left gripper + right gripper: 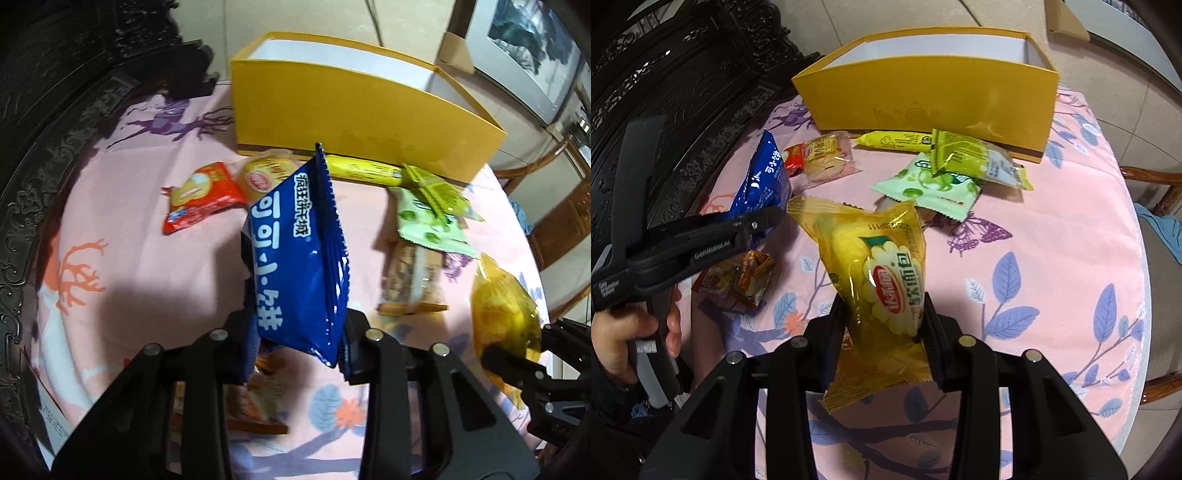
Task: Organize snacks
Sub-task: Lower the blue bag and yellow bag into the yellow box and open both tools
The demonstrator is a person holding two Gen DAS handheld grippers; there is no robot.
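My left gripper [295, 332] is shut on a blue snack bag [299, 258] and holds it above the pink tablecloth; the bag also shows in the right wrist view [764, 177]. My right gripper [882, 321] is shut on a yellow soft-bread packet [879, 266], also seen at the right in the left wrist view [506, 314]. An open yellow box [362, 114] [931, 96] stands at the far side of the table. In front of it lie a red packet [199, 195], a round cake packet [266, 173], a yellow tube [362, 170], and green packets [432, 218] [931, 184].
An orange-brown snack packet [738, 277] lies under my left gripper, and another brown packet [410, 280] lies right of the blue bag. Dark carved furniture [683, 92] stands along the left. The round table's edge [1141, 295] curves at the right, with a wooden chair [1156, 184] beyond.
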